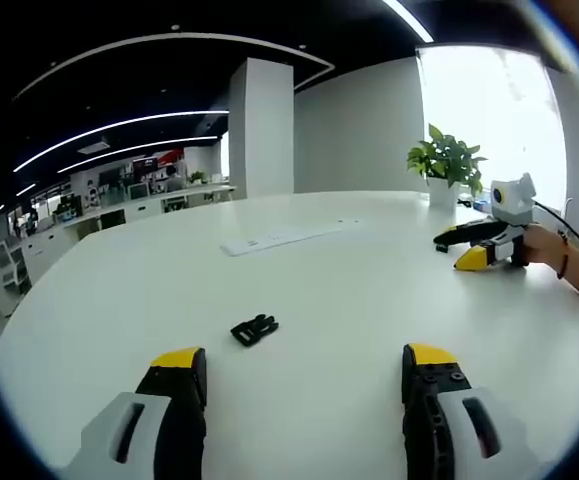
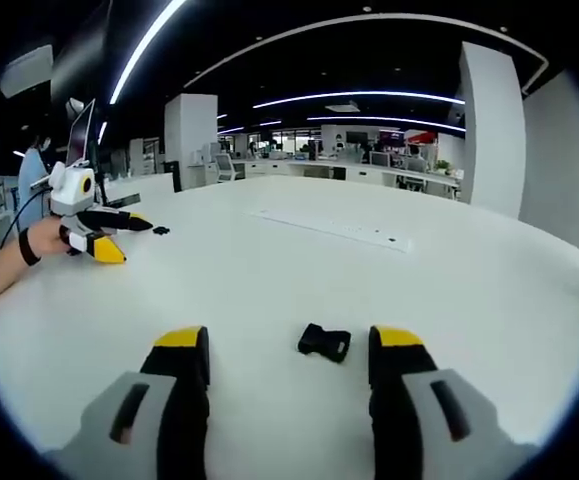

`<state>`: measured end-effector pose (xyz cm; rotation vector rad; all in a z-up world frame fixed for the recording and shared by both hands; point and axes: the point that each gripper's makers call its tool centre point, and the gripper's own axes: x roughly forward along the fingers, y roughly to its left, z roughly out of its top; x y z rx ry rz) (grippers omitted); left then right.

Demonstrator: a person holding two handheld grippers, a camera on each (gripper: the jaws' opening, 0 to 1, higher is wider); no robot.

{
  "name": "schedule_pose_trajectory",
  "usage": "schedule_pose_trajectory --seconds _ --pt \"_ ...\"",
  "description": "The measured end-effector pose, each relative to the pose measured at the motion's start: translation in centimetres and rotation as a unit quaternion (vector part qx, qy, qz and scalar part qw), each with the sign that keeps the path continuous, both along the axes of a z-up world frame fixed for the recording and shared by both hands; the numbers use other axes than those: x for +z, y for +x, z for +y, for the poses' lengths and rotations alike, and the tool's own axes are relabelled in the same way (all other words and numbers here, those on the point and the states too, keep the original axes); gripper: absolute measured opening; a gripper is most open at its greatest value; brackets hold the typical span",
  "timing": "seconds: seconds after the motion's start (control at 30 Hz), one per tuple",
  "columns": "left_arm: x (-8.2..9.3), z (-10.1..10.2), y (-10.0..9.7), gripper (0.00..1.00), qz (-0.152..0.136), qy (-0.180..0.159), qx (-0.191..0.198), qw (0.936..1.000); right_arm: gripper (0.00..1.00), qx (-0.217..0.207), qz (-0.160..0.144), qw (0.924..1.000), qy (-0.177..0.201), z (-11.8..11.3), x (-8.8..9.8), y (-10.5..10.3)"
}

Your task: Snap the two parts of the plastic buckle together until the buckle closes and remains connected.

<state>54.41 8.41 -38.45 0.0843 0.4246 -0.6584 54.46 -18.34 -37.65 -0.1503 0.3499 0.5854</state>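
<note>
In the left gripper view, the left gripper [image 1: 304,375] sits low over the white table [image 1: 349,270] with its jaws spread wide and nothing in them; one buckle piece [image 1: 254,328] lies just ahead, nearer the left jaw. Off at the far edge a hand holds the right gripper [image 1: 474,245]. In the right gripper view, that gripper's jaws are also wide and empty, and the other buckle piece [image 2: 325,343] lies right between the tips. Far left is the left gripper [image 2: 104,235]. Both bits look light, stiff and probably skiddy, so I'd pinch each across its flat sides, leaving the mating ends free.
</note>
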Motion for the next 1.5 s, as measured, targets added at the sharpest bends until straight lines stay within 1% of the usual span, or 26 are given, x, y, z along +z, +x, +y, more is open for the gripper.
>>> schedule_pose_trajectory --seconds 0.07,0.2,0.33,0.7,0.87,1.2,1.4,1.5 --pt "0.0 0.0 0.0 0.81 0.000 0.000 0.000 1.0000 0.63 0.002 0.000 1.0000 0.000 0.0 0.0 -0.1" --pt "0.0 0.0 -0.1 0.81 -0.001 -0.001 0.000 1.0000 0.58 0.011 -0.002 0.9999 0.000 0.3 0.2 -0.2" --pt "0.1 0.1 0.0 0.81 -0.001 -0.001 0.000 1.0000 0.56 0.015 -0.001 0.9999 -0.002 0.3 0.2 -0.4" --pt "0.1 0.1 -0.1 0.81 -0.003 -0.002 0.000 1.0000 0.38 0.033 0.000 0.9995 -0.003 1.0 0.0 -1.6" --pt "0.1 0.1 -0.2 0.81 -0.004 -0.002 0.000 1.0000 0.30 0.052 -0.001 0.9986 -0.003 1.5 0.2 -1.8" --pt "0.2 -0.1 0.1 0.78 -0.008 -0.004 0.002 1.0000 0.30 0.053 -0.001 0.9986 -0.003 1.5 0.5 -1.6" --pt "0.3 -0.3 0.7 0.78 -0.020 -0.003 0.002 0.9998 0.30 0.053 -0.002 0.9986 -0.003 1.6 0.5 -1.7" --pt "0.3 -0.3 0.9 0.76 -0.017 -0.006 0.004 0.9998 0.30 0.053 -0.002 0.9986 -0.003 1.6 0.5 -1.6"
